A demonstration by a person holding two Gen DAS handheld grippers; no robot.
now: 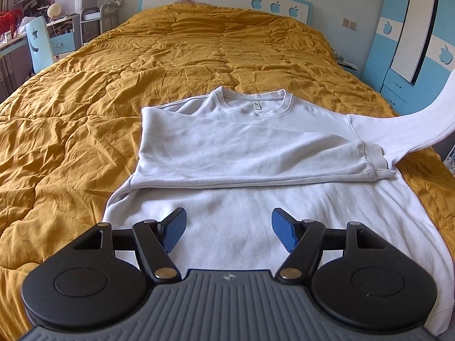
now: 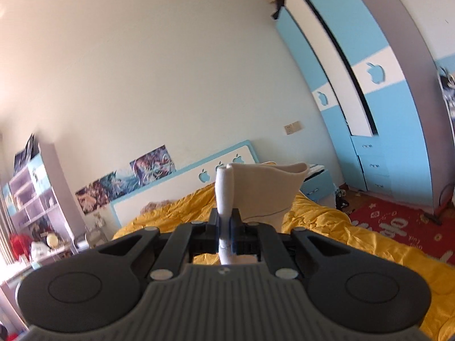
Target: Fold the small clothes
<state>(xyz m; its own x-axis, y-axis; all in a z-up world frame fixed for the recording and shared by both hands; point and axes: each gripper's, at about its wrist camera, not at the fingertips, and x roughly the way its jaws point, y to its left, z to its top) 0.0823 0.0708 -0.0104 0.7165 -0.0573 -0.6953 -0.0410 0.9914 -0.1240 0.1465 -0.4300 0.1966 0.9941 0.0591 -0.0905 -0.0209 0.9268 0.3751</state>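
Right gripper (image 2: 226,237): fingers pinching the white sleeve cuff (image 2: 224,196), lifted for folding inward; left gripper (image 1: 229,228): fingers spread, empty, above the near hem of the white sweatshirt (image 1: 241,147), flat on the yellow-quilted bed (image 1: 85,91).

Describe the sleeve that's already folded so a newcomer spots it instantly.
On the mustard-yellow quilted bed lies a white long-sleeved sweatshirt, collar toward the headboard. The folded sleeve lies flat across the chest, ribbed cuff at the right edge; the other sleeve rises off the bed.
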